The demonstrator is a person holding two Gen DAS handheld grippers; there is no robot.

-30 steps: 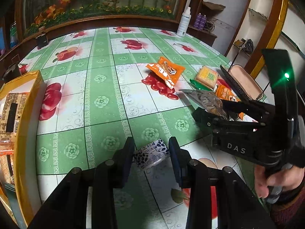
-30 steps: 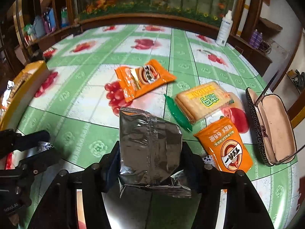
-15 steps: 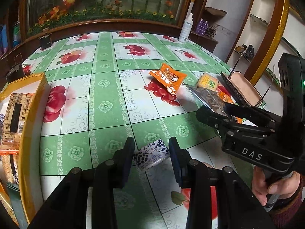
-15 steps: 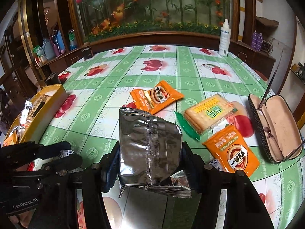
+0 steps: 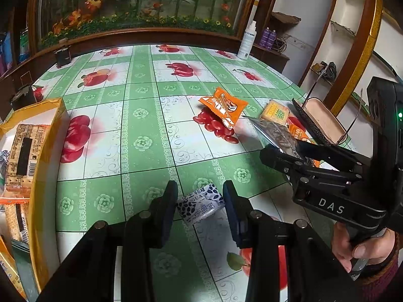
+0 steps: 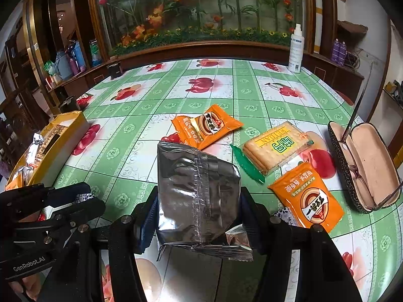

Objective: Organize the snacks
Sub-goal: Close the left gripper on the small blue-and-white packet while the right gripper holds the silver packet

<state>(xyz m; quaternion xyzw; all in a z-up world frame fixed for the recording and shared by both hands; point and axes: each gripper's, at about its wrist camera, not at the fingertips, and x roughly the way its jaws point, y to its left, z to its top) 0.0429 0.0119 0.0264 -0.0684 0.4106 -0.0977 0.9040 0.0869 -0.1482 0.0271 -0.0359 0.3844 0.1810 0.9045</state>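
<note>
A round table [image 6: 252, 95] wears a green-and-white checked cloth with red fruit prints. At twelve o'clock a wood-framed glass panel [image 6: 201, 7] shows bamboo and orange flowers. White wall and curved shelves [image 5: 340, 25] stand at two o'clock; dark cabinets [image 6: 37, 50] at ten.

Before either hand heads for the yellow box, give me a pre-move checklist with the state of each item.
1. Right gripper shut on the silver packet: ok, its fingers press both sides.
2. Left gripper shut on the small blue-and-white packet: ok, it sits squeezed between the fingers.
3. Small packet lifted off the tablecloth: cannot tell from these views.
4. Yellow box open on top: ok, packets already lie inside.
5. Path across the tablecloth to the box: ok, bare cloth between.
6. Remaining snacks out of the way: ok, two orange packets and the cracker pack lie beside the glasses case.
</note>
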